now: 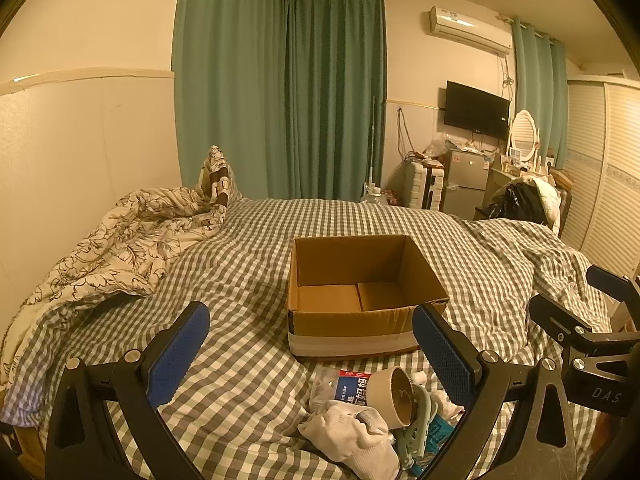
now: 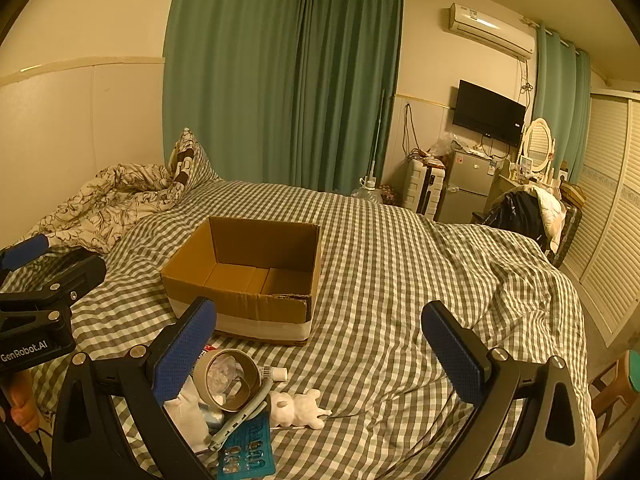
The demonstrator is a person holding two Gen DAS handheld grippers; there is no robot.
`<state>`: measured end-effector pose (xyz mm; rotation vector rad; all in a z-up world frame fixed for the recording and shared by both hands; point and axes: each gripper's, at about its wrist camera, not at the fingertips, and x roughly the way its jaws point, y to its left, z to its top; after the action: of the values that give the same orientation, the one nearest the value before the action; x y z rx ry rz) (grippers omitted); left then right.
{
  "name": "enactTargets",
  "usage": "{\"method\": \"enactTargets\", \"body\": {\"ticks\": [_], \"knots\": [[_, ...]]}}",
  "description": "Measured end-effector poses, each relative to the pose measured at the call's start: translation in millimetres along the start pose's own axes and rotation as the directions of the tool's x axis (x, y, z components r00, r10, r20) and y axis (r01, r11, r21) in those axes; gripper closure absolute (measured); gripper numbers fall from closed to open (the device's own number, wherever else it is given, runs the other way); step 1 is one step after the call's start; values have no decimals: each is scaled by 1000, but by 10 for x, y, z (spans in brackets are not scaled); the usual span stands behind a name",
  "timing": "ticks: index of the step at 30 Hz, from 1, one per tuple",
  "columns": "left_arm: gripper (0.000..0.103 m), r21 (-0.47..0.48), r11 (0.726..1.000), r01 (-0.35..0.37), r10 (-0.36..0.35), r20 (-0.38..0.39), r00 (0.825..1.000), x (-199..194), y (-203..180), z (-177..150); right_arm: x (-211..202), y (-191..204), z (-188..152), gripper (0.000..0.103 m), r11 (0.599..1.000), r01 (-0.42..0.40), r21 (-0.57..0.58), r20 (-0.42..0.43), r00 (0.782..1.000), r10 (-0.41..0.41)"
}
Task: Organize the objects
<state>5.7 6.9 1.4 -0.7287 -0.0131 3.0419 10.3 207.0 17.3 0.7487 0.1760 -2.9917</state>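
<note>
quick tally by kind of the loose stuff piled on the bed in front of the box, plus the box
cardboard box: 1
tape roll: 1
white glove or sock: 1
white animal figurine: 1
teal blister card: 1
small white tube: 1
plastic packet with red and blue label: 1
pale green clip: 1
total: 8, though the overlapping pile may hide more

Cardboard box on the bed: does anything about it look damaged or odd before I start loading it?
The cardboard box is open and empty, standing upright on the checked bedspread. Its near wall has a torn, ragged top edge toward the right corner, and a band of pale tape wraps its base. The small items still lie in a heap in front of it.
</note>
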Motion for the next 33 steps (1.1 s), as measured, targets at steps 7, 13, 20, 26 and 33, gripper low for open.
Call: {"method": "enactTargets", "body": {"ticks": [7, 13, 20, 26, 33], "knots": [[0, 1, 1000, 4, -4, -2, 1000, -5, -21, -4, -34, -1, 11, 0, 1000, -2, -9, 2, 1000, 2], [0, -5, 1000, 15, -15, -1, 1000, -37, -46, -5, -56, 11, 35, 0, 1000, -12, 2, -2, 1000, 12], [0, -5, 1000, 20, -20, -3, 1000, -88, -105, 11, -129, 53, 83, 0, 1000, -21, -8, 14, 1000, 21], [0, -2, 1000, 3, -4, -15, 1000, -90, -179, -1, -187, 37, 118, 0, 999, -40, -14, 39, 998, 41], [0, 18, 1000, -22, 23, -51, 998, 25, -269, -120, -111, -71, 31, 0, 998, -63, -11, 13, 998, 63]]}}
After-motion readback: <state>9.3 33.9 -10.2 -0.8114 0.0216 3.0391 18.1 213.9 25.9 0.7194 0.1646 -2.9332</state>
